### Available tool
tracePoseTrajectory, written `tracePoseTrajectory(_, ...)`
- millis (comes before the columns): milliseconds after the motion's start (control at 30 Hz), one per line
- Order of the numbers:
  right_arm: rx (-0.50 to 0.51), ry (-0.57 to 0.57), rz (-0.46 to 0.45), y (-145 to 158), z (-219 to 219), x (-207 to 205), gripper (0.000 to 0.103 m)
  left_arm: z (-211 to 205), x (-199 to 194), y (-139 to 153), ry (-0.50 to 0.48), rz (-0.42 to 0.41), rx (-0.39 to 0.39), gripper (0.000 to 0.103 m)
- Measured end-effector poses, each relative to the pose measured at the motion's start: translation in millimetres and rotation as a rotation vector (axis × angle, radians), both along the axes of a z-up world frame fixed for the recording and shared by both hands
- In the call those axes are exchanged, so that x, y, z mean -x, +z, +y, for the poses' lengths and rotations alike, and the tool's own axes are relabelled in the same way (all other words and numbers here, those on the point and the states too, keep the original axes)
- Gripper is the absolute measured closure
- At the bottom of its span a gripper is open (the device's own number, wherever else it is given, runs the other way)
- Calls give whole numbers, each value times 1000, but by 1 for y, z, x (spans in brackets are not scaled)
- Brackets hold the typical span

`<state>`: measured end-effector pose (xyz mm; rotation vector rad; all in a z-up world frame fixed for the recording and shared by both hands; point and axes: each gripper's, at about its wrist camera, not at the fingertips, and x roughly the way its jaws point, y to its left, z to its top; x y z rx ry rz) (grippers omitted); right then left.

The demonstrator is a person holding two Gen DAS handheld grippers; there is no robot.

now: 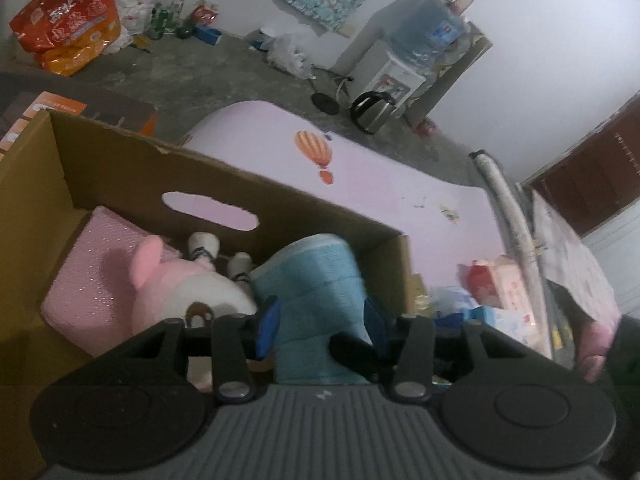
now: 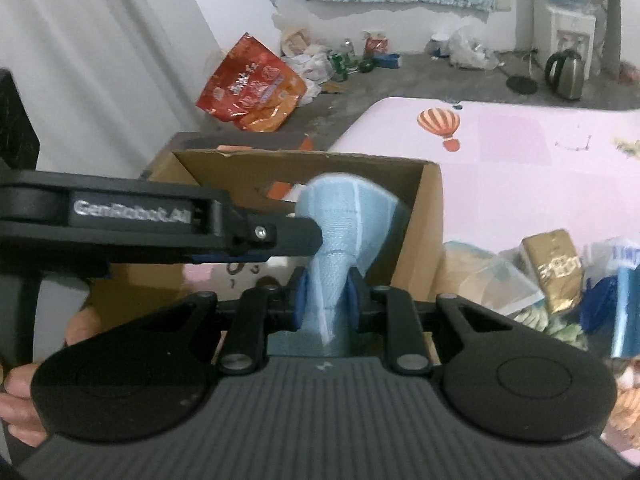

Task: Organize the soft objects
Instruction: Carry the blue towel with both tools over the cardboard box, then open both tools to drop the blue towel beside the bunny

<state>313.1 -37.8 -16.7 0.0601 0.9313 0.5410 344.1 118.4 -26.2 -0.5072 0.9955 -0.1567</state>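
Here the blue knitted cloth (image 2: 340, 248) is pinched between both sets of tongs above the open cardboard box (image 1: 120, 160), and the relation that matters is that the box lies straight below and ahead of it, so the cloth has only to go down. The right tongs (image 2: 326, 300) are closed hard on the lower, narrow end of the cloth, squeezing it to a waist, while the cloth flares wide above them toward the far wall of the box. The left tongs (image 1: 322, 324) stand about half open with the cloth between their blue pads; whether the pads press on it I cannot tell from the left wrist view, and in the right wrist view one black finger of them reaches in from the left and meets the cloth's side. Its long axis runs roughly away from the right tongs, upright and a little tilted. That makes the right hand the one carrying it, I judge. The cloth looks soft and ribbed, pale blue with lighter stripes, folded into a thick bundle. In the box, just beside it, lie a pink plush toy (image 1: 192, 284) and a pink folded cloth (image 1: 92, 268). The box sits on a pink worktop (image 1: 380, 184).
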Motion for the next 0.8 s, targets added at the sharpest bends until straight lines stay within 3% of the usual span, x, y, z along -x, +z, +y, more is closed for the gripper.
tracePoseTrajectory(67, 21, -5, -32, 2, 3, 1, 66, 1, -2, -5, 4, 15, -9, 57)
tracePoseTrajectory(167, 13, 8, -67, 7, 0, 2, 57, 2, -3, -8, 10, 12, -16, 57)
tracePoseTrajectory(300, 11, -5, -122, 17, -12, 13, 55, 1, -3, -6, 8, 15, -21, 57)
tracePoseTrajectory(467, -102, -41, -181, 39, -55, 41, 55, -2, 2, -4, -10, 5, -33, 60)
tracePoseTrajectory(533, -151, -57, -206, 47, -78, 59, 55, -5, 4, -4, -12, 7, -46, 65)
tracePoseTrajectory(600, -183, -86, -223, 51, -101, 77, 55, -9, 5, -5, -20, 12, -63, 77)
tracePoseTrajectory(800, -287, -186, -197, 38, -170, 136, 55, -36, 2, -19, -70, 54, -265, 86)
